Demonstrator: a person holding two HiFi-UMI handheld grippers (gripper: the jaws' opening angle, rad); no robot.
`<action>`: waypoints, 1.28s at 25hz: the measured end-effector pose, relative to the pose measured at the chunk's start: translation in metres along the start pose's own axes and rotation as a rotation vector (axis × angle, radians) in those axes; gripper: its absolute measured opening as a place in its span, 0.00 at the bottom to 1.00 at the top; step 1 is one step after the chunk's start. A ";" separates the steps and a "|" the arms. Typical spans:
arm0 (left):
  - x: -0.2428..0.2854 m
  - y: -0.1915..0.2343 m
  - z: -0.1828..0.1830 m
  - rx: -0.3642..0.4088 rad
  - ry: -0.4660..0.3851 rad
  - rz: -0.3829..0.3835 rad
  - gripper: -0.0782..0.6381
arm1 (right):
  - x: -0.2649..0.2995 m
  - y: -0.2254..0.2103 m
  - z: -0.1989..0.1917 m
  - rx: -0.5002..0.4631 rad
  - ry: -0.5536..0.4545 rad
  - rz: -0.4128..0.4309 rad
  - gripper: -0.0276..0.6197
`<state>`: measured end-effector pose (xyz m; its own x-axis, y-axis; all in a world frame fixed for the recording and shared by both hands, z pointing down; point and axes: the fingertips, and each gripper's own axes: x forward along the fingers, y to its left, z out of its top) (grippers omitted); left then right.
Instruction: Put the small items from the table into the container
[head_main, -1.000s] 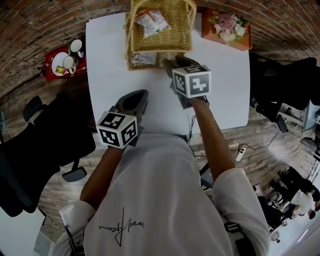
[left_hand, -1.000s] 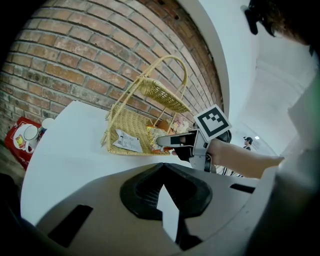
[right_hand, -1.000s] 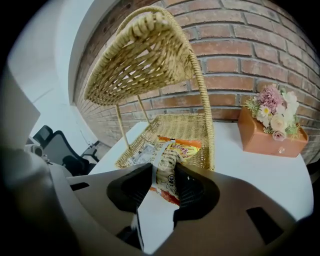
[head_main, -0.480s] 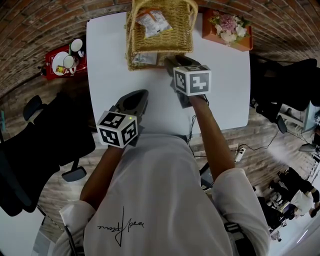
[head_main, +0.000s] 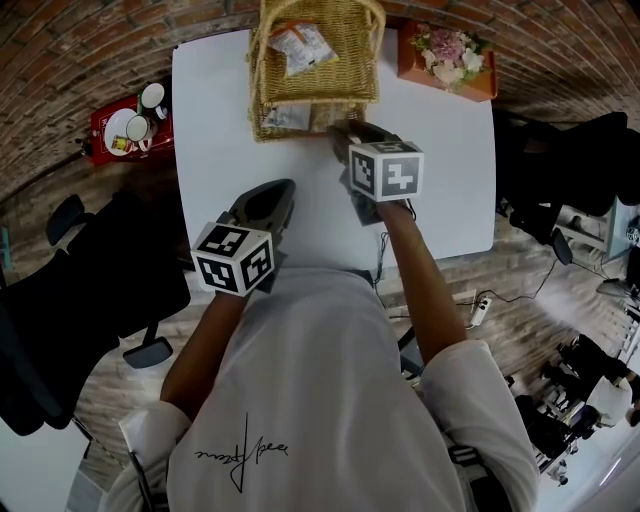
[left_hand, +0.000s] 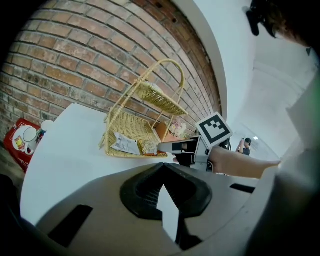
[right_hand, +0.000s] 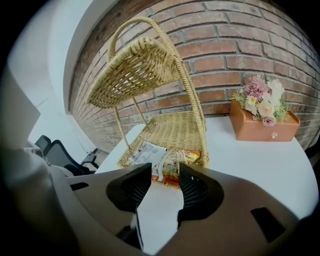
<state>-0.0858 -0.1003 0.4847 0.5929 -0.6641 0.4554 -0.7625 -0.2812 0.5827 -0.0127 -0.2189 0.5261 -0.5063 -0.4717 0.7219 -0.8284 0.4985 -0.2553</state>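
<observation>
Right gripper view: two packets (right_hand: 150, 154) (lower tier), one basket (right_hand: 175, 129).

One white rectangular worktop (head_main: 230, 150), one two-tier woven wicker basket (right_hand: 135, 72), three crinkly snack packets (right_hand: 177, 161) — two on the lower tier, one above — one orange flower box (right_hand: 260, 127), one red tray (left_hand: 12, 150), two white cups (head_main: 152, 94).

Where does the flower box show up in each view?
Head view: flower box top right, on the table's far corner.
Left gripper view: flower box small, near centre, behind the basket's right end.
Right gripper view: flower box at right, by the brick wall.
Shared landmark: the basket, left of it in every view.
</observation>
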 end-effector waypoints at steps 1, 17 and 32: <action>-0.001 -0.001 0.000 0.003 -0.002 -0.001 0.12 | -0.002 0.001 -0.001 -0.002 -0.002 0.000 0.28; -0.009 -0.009 0.004 0.036 -0.035 -0.013 0.12 | -0.026 0.013 -0.009 -0.026 -0.032 0.003 0.28; -0.014 -0.016 0.008 0.054 -0.060 -0.028 0.12 | -0.052 0.035 -0.028 -0.030 -0.063 0.034 0.14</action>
<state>-0.0843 -0.0922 0.4634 0.5990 -0.6956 0.3968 -0.7595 -0.3365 0.5567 -0.0086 -0.1567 0.4980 -0.5489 -0.4984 0.6710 -0.8034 0.5361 -0.2591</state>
